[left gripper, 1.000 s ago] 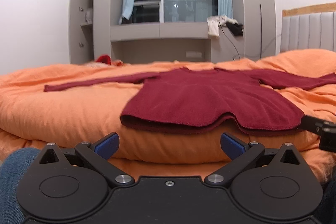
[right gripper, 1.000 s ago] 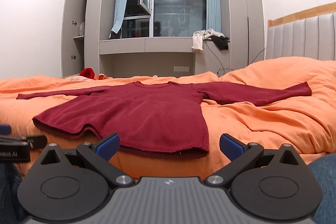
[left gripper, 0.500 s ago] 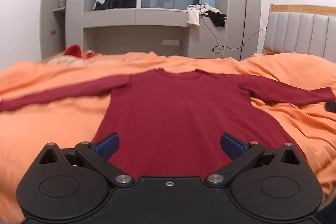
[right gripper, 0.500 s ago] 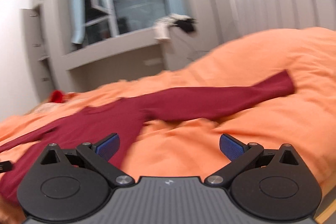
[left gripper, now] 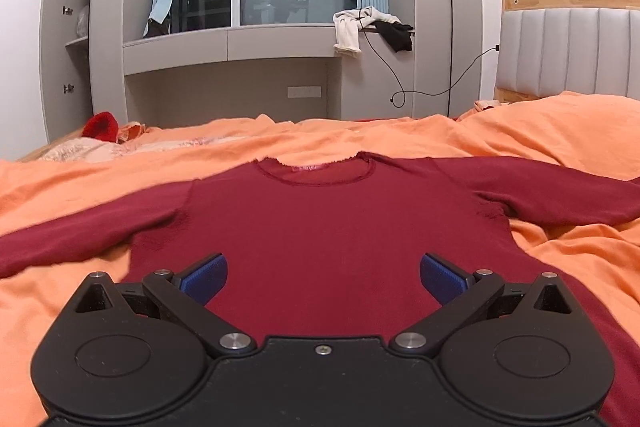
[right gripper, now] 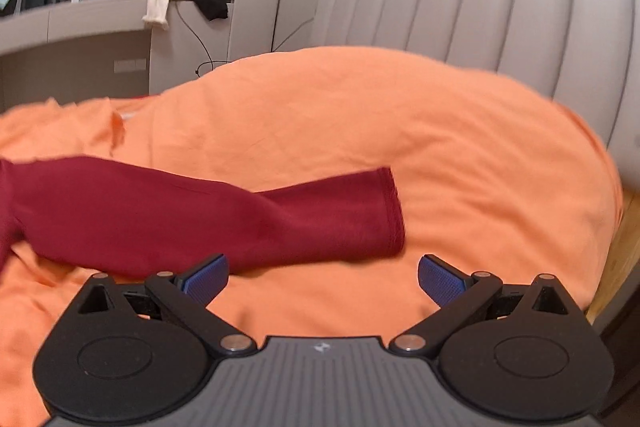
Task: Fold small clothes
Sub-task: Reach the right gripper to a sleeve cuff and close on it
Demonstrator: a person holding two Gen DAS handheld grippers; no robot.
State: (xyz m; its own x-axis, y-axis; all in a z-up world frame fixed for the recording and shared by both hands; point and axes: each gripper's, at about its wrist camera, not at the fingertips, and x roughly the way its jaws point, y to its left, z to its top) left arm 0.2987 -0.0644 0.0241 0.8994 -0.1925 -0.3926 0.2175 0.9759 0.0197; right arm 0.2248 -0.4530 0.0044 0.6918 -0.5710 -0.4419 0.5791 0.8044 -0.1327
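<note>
A dark red long-sleeved top (left gripper: pixel 332 227) lies flat, front up, on an orange duvet (left gripper: pixel 100 171), collar away from me and sleeves spread to both sides. My left gripper (left gripper: pixel 323 277) is open and empty, hovering over the middle of the top's body. My right gripper (right gripper: pixel 323 277) is open and empty, just in front of the top's right sleeve (right gripper: pixel 200 215); the cuff (right gripper: pixel 390 211) lies slightly right of centre. Neither gripper touches the cloth.
A grey padded headboard (right gripper: pixel 480 23) with a wooden frame stands on the right. Grey cabinets and a window ledge (left gripper: pixel 240 43) with draped clothes (left gripper: pixel 360 27) and a cable stand behind the bed. A red item (left gripper: pixel 102 125) lies at the far left.
My left gripper has moved forward over the top, from the hem to its middle. My right gripper has swung right and closer, toward the right sleeve's cuff. Both stayed open.
</note>
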